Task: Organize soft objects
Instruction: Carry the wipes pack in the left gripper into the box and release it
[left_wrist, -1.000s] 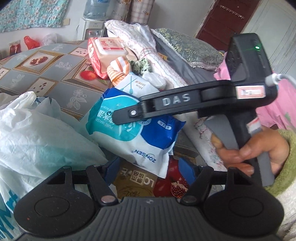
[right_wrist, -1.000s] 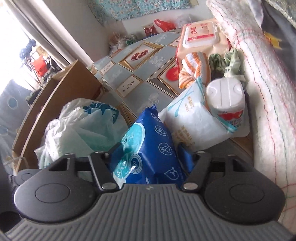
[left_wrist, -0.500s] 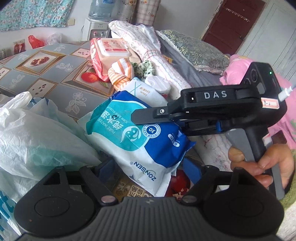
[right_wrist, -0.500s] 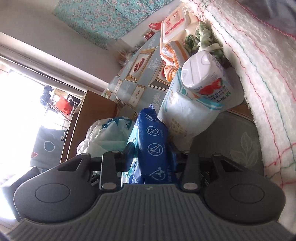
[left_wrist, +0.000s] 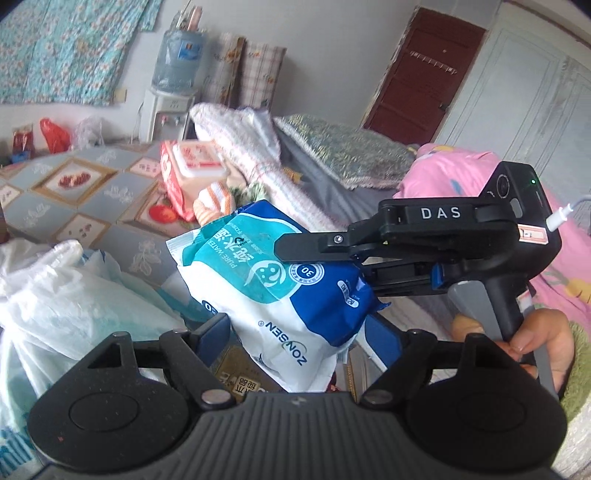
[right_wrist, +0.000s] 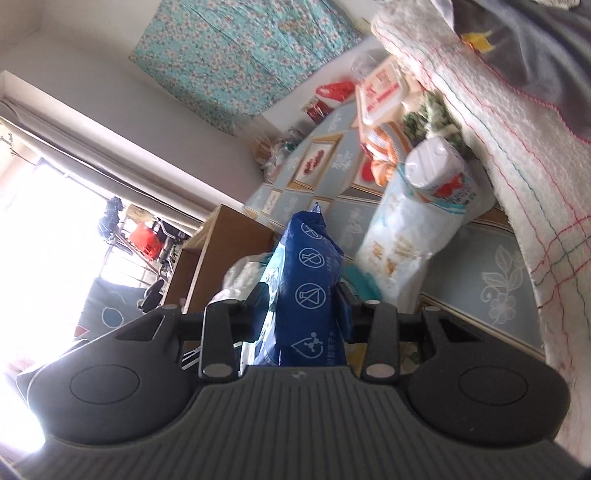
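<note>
A blue, teal and white wet wipes pack (left_wrist: 280, 291) hangs in the air over the patterned table. My right gripper (left_wrist: 317, 258) is shut on it, one finger across its top face; it also shows in the right wrist view (right_wrist: 304, 306), clamped on the pack's blue edge (right_wrist: 310, 280). My left gripper (left_wrist: 295, 332) is open, its blue pads on either side of the pack's lower end, with no visible grip. A white plastic bag (left_wrist: 55, 295) lies at the left, just below the pack.
A pink wipes box (left_wrist: 192, 166), a striped orange cloth (left_wrist: 214, 199), a white pouch with a white roll (right_wrist: 436, 166) on it and folded blankets (left_wrist: 251, 147) lie further back. A brown cabinet (right_wrist: 221, 251) stands beyond the table edge.
My right gripper has lifted and tilted the wipes pack up off the table. The left gripper has risen with it and stayed open.
</note>
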